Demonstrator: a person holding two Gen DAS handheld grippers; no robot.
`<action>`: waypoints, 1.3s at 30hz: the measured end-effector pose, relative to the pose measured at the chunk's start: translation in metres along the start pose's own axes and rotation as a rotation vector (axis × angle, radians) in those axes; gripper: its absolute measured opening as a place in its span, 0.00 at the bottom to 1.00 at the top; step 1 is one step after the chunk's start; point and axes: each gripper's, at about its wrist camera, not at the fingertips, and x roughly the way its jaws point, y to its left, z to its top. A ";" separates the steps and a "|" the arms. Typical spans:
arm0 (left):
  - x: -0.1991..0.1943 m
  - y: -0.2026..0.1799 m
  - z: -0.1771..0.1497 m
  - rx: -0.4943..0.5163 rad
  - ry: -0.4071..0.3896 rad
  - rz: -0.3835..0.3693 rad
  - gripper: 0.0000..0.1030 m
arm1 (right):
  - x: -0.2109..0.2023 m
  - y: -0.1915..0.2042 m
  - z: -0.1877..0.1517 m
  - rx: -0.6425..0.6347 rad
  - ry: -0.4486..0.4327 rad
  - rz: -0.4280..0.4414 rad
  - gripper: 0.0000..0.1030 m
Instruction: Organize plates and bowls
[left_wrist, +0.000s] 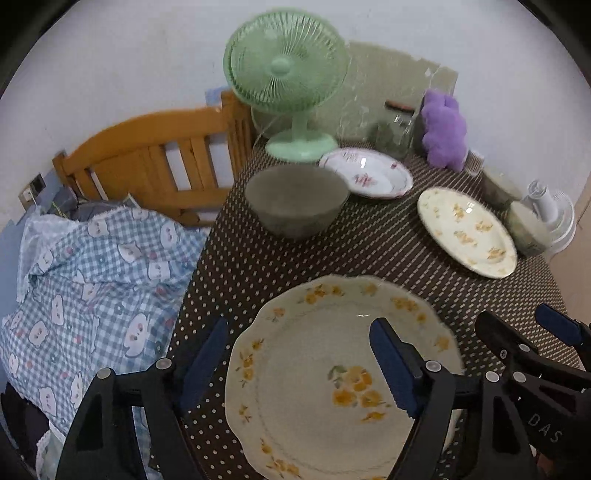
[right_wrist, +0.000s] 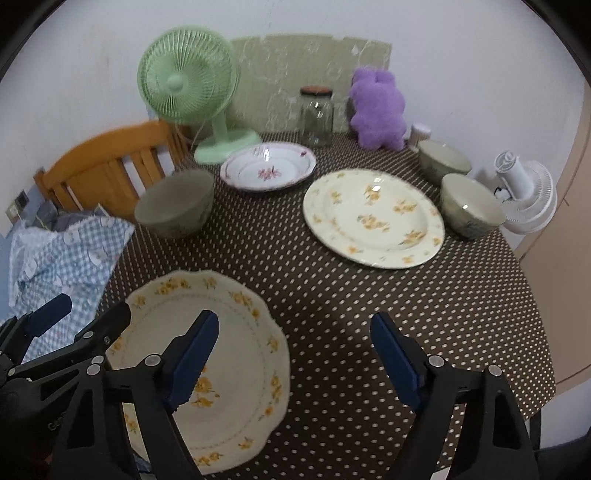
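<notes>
three plates, three bowls, two fans on dotted table

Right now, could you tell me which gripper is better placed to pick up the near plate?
Left, probably. The left gripper hangs open astride the near plate's left rim. The right gripper is open too, mostly over bare tablecloth.

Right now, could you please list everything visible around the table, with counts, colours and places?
Scalloped yellow-flowered plate: one, cream, near edge.
Round yellow-flowered plate: one, cream, centre-right.
Pink-flowered plate: one, white, rear.
Grey-green bowls: three; one left, two right.
Dotted tablecloth: brown.
Green fan: rear left.
Glass jar: rear.
Purple plush toy: rear right.
White fan: beyond table's right.
Wooden chair: left.
Checked blue cloth: left.
Left gripper: open above the scalloped plate.
Right gripper: open.
</notes>
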 end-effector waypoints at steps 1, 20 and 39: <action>0.005 0.002 0.000 -0.001 0.013 -0.002 0.77 | 0.007 0.003 -0.001 0.000 0.016 0.000 0.84; 0.082 0.024 -0.014 0.005 0.236 -0.054 0.72 | 0.086 0.026 -0.027 0.066 0.273 -0.047 0.78; 0.085 0.023 -0.016 -0.014 0.255 -0.081 0.71 | 0.102 0.033 -0.027 0.081 0.323 -0.012 0.62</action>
